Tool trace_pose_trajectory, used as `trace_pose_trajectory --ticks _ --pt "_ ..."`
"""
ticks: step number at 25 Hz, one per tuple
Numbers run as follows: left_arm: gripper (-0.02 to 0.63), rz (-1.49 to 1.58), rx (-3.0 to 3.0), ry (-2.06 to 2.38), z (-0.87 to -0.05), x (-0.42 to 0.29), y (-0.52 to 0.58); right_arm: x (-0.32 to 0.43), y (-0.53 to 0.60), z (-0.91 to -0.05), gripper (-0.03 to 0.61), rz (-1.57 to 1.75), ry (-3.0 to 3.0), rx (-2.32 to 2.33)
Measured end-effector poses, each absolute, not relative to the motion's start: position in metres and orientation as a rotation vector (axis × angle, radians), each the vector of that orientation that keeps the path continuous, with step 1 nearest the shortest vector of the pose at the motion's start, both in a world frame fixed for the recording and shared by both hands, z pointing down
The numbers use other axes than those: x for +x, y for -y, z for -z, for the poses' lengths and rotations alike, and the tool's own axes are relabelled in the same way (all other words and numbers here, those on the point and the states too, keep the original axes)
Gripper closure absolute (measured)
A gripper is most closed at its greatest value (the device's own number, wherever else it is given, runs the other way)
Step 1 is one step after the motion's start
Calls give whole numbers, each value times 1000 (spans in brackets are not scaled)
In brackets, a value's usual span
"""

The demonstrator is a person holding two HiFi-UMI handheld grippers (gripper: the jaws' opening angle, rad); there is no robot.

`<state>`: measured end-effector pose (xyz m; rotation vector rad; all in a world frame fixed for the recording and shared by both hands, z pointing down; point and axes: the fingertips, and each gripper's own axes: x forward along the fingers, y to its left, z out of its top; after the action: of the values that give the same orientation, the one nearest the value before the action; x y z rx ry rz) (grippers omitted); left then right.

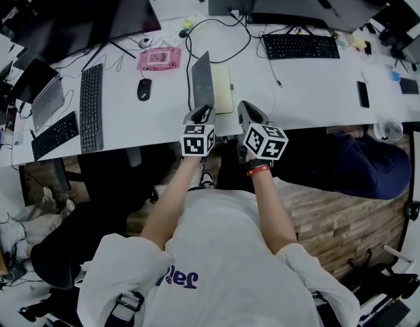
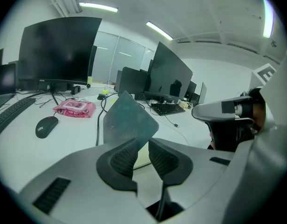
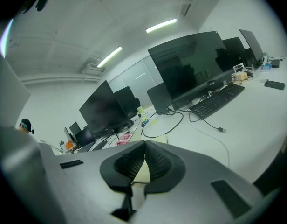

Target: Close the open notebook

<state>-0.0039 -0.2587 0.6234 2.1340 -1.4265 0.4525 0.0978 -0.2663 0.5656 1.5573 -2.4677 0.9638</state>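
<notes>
The notebook (image 1: pixel 222 88) lies near the front edge of the white desk (image 1: pixel 298 94), cream pages up. Its dark cover (image 1: pixel 202 80) stands nearly upright on the left side of the pages. In the left gripper view the cover (image 2: pixel 129 118) rises just beyond the fingertips, tilted. My left gripper (image 2: pixel 143 141) is open by a narrow gap, with only the cream page (image 2: pixel 142 160) showing through it. It sits just in front of the cover (image 1: pixel 200 114). My right gripper (image 3: pixel 145 143) is shut, tips touching, empty, hovering at the notebook's near right corner (image 1: pixel 247 114).
A black mouse (image 1: pixel 144 88) and a pink wipes pack (image 1: pixel 159 58) lie left of the notebook. A black cable (image 1: pixel 217 46) loops behind it. Keyboards (image 1: pixel 91 107) (image 1: pixel 301 46) and dark monitors (image 1: pixel 87 12) line the desk. A phone (image 1: pixel 363 94) lies to the right.
</notes>
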Motion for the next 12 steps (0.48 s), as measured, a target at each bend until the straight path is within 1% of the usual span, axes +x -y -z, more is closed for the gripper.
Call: trace_pose_trajectory --ticks 12 --pt "520 -556 2185 1417 -636 16 258 115 256 -575 565 -975 2417 1616"
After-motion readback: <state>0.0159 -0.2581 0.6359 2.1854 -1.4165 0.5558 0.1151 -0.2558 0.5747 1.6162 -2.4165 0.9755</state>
